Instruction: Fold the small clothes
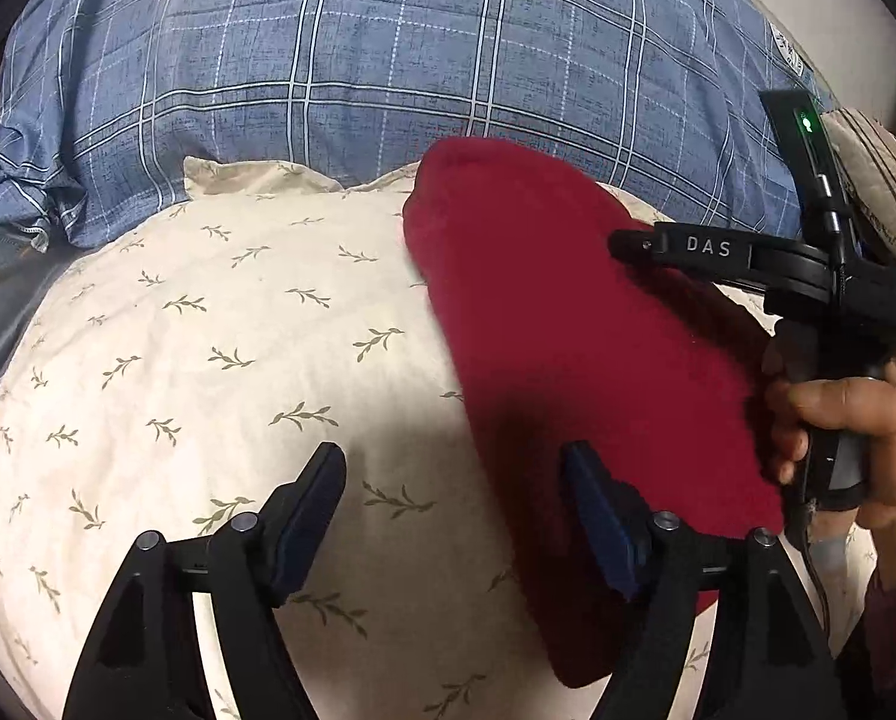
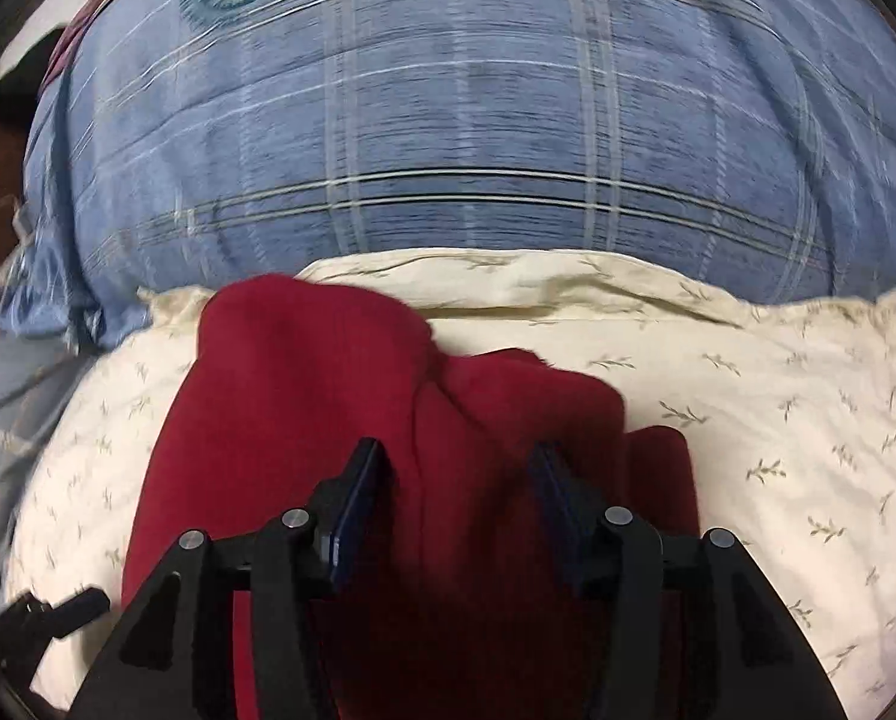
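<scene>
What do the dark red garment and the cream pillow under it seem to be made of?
The dark red garment looks like soft knit or fleece: matte, slightly fuzzy, folding in thick rounded creases. The cream pillow with a green leaf-sprig print looks like thin woven cotton: smooth, finely wrinkled. Neither is certain from looks alone.

The left gripper (image 1: 454, 468) points steeply downward, jaws spread wide with nothing between the pads. The right gripper (image 2: 457, 462) tilts down at a similar angle, its jaws partly apart and gripping nothing. In the left wrist view, the right hand (image 1: 856, 444) wraps around the right gripper's black handle, fingers (image 1: 790, 414) curled across its front, a dark red sleeve (image 1: 892, 630) at the wrist.
</scene>
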Tool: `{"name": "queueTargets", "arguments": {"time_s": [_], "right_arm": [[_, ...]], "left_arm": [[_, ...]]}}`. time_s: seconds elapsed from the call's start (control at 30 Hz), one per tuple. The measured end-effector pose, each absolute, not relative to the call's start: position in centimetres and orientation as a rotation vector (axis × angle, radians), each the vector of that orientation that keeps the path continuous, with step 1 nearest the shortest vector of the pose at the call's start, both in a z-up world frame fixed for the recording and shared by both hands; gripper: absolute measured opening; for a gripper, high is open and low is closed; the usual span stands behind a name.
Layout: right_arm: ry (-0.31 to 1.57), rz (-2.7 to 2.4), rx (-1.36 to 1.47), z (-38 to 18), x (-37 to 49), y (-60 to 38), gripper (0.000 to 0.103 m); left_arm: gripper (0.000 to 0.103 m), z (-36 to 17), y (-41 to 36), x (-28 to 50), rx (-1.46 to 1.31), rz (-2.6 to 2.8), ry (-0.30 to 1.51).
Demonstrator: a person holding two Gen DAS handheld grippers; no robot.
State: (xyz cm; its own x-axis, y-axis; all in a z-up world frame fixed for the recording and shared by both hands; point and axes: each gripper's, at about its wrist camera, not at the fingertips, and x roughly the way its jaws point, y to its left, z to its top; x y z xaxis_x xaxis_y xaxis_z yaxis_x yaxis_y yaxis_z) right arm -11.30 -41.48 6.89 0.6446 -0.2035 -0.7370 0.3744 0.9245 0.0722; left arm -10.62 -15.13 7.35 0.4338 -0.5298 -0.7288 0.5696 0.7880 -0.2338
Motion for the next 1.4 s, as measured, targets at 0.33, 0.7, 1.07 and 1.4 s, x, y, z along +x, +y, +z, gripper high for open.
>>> {"name": "queueTargets", "arguments": {"time_s": [0.33, 0.7, 1.07, 1.4], "right_arm": [[0.761, -0.351, 0.265, 9.5, -13.8, -40.6, 0.054], [0.788, -0.238, 0.139, 8.6, -6.7, -36.4, 0.055], [0.868, -0.28, 0.137, 6.7, -3.6, -37.9, 0.058], [0.806, -0.379, 0.102, 8.5, -14.4, -39.5, 0.079]], "left_arm": [[0.076, 7.3, -15.3, -10.9, 0.071, -0.658, 0.881], [0.076, 7.1, -15.4, -10.9, 0.067, -0.658, 0.881], [0.08, 6.6, -15.3, -10.3, 0.05, -0.674, 0.892], [0.079, 7.4, -14.0, -9.9, -0.054, -0.718, 0.889]]}}
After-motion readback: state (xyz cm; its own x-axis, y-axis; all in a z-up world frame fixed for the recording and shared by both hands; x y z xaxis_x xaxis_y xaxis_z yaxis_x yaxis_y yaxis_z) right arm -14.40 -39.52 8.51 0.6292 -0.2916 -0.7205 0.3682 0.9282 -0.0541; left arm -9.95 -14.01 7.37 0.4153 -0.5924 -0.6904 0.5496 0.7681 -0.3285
